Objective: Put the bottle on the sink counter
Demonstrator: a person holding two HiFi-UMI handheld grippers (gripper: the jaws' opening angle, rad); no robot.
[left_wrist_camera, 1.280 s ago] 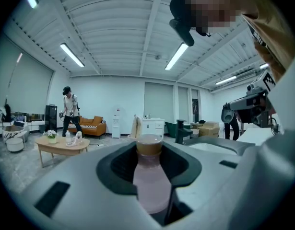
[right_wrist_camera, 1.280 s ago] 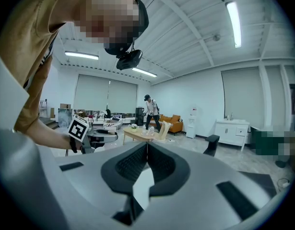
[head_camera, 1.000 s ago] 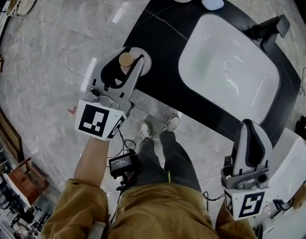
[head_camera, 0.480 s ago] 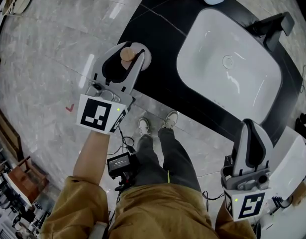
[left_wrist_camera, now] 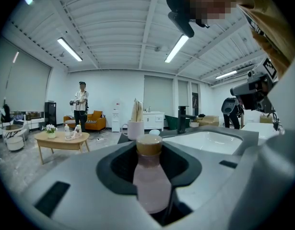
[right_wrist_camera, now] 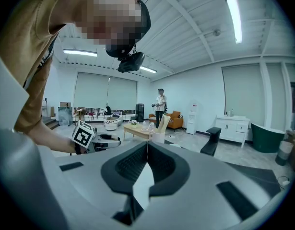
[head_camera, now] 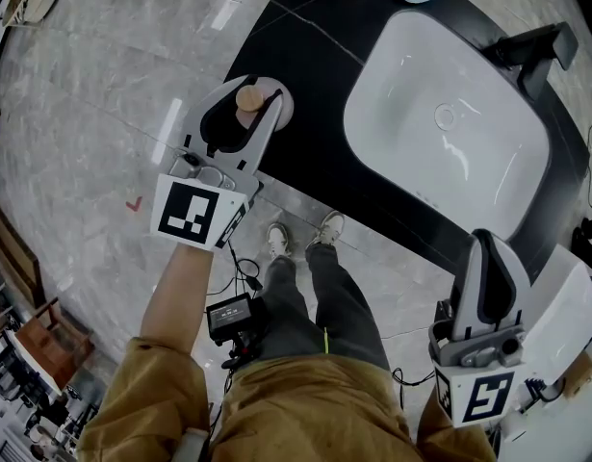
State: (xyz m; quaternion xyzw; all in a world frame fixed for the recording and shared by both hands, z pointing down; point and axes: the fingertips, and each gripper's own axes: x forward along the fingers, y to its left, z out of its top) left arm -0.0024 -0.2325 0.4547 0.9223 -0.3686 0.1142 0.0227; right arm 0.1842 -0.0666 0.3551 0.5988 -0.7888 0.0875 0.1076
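Black stone, the sink counter (head_camera: 305,56) is the biggest thing in my head view, with the white basin (head_camera: 450,133) sunk into it. My right gripper (head_camera: 490,268) hangs off to the side, well apart from the work, jaws together with nothing between them.

My left gripper (head_camera: 245,104) is over the counter's near left corner and carries the bottle (left_wrist_camera: 150,181) upright, the pads clamped on its pale pink body at a middling spread. I cannot tell whether its base touches the stone.

I judge the bottle light, stiff and smooth-walled, so it could slip or twist in the pads if I tilt it. It is narrow enough to tip on the hard top. The body below the shoulder, where I have it, looks like the right hold. Its tan cap (left_wrist_camera: 149,145) stands clear above the jaws, and I would leave that alone.
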